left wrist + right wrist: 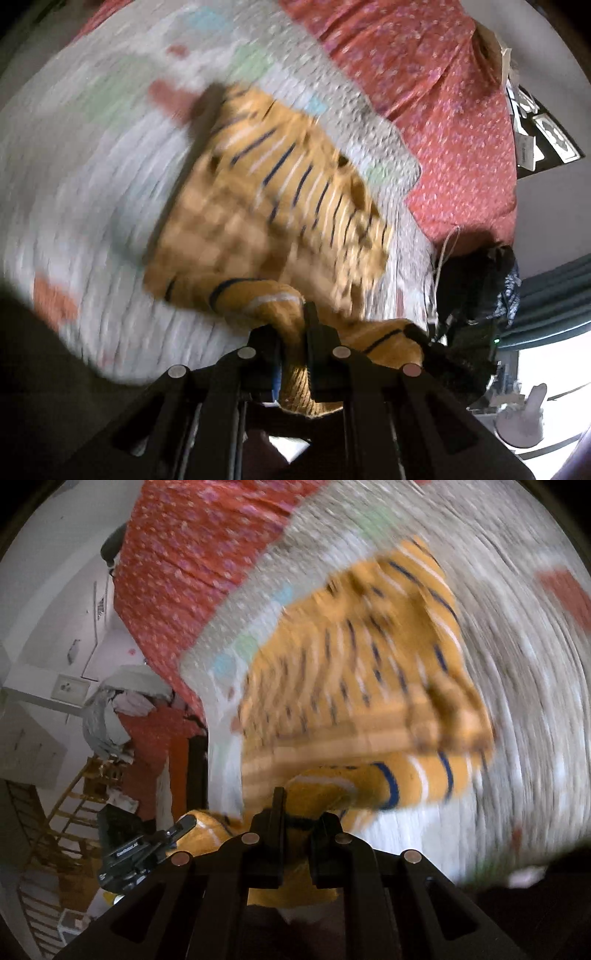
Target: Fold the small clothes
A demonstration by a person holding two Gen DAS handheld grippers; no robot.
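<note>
The small mustard-yellow knitted garment with thin navy and white stripes [273, 192] hangs ahead of and below both grippers, its body trailing onto the pale quilted blanket with pastel patches [92, 184]; the near edge is bunched up at the fingertips (both views are badly smeared, so the exact hem or sleeve held cannot be told). The left gripper [293, 332] is clamped on a twisted roll of that yellow knit, jaws nearly together with cloth squeezed between them; the right gripper [299, 814] likewise pinches a fold of the same garment. In the right wrist view the left gripper shows just to the left, also in yellow cloth, so the two grips sit near each other along one edge. The garment's long axis seems to run away from the grippers; neither hand is clearly nearer. Beyond the blanket lies a red floral bedsheet [424, 74].
</note>
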